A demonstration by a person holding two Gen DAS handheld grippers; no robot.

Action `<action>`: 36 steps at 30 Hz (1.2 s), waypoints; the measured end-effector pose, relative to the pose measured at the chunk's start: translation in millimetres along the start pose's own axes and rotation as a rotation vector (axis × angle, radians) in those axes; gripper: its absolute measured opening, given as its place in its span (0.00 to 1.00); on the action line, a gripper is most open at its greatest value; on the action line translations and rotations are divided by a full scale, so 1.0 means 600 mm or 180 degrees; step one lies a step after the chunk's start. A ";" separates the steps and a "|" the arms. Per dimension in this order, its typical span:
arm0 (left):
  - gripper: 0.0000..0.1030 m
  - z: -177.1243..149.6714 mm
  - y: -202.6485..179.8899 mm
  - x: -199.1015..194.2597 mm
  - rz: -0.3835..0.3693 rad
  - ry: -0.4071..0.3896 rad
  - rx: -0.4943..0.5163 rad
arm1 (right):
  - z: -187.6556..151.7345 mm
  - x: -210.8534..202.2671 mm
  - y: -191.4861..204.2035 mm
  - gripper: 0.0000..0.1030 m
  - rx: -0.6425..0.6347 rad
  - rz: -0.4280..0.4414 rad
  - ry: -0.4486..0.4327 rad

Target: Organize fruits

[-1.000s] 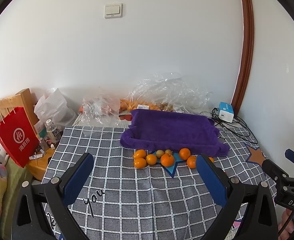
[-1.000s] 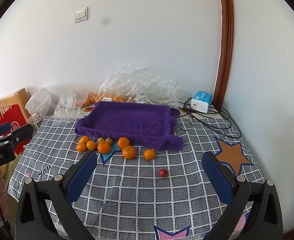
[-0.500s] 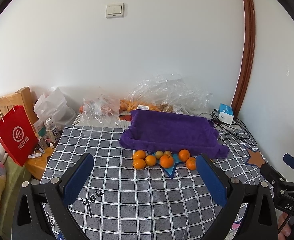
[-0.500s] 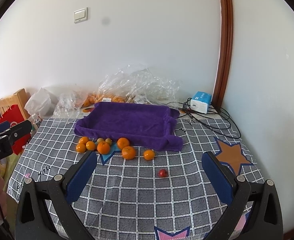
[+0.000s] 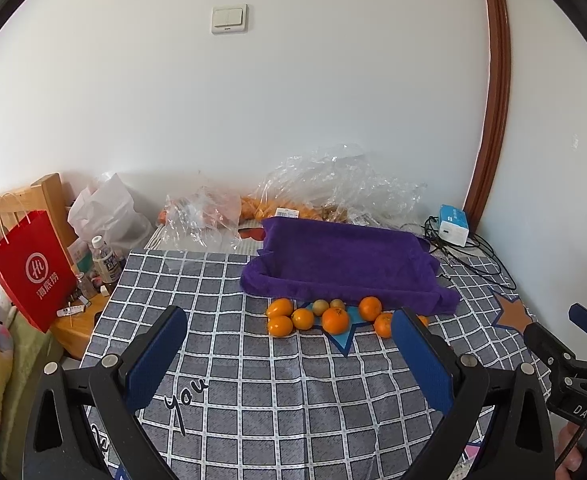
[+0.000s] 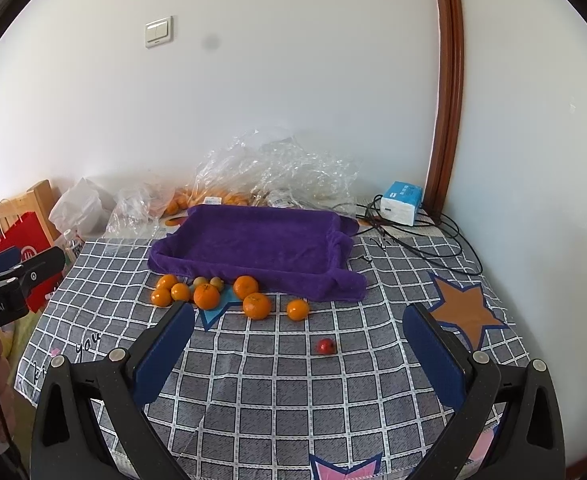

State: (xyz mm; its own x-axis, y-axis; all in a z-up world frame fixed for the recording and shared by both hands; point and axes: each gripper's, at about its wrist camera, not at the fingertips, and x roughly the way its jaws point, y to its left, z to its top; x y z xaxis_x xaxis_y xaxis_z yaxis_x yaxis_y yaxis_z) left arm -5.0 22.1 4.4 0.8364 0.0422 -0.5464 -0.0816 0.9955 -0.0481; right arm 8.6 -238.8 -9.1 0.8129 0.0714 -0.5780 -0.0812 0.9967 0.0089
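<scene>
In the left wrist view, our left gripper (image 5: 289,344) hangs released over the checked cloth (image 5: 229,364), lined up on the oranges (image 5: 335,320) bunched against the purple tray (image 5: 345,260), probably their destination. In the right wrist view, our right gripper (image 6: 299,344) is released too, framing the small red fruit (image 6: 326,346) lying apart; tray (image 6: 261,240) holds nothing.

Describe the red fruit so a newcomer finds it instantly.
Start at the purple tray on the checked cloth. Oranges sit along its near edge. Nearer the camera, alone on a bare square, lies the red fruit: the smallest, and the only red one.
</scene>
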 end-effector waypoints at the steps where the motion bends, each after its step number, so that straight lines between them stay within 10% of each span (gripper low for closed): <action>1: 1.00 -0.001 0.000 0.001 -0.0007 -0.0002 -0.0012 | 0.000 0.000 0.001 1.00 -0.0015 -0.0015 -0.0006; 36: 1.00 -0.026 0.009 0.111 0.0058 0.0131 0.0104 | -0.013 0.119 -0.017 0.99 0.0110 0.0189 0.0269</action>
State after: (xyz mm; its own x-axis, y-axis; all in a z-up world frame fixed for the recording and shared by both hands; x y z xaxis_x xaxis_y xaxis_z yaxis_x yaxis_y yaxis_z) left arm 42.1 29.2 -45.3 0.8120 0.0574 -0.5808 -0.0783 0.9969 -0.0108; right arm 62.9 -243.9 -57.0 0.7555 0.1283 -0.6424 -0.1067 0.9916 0.0726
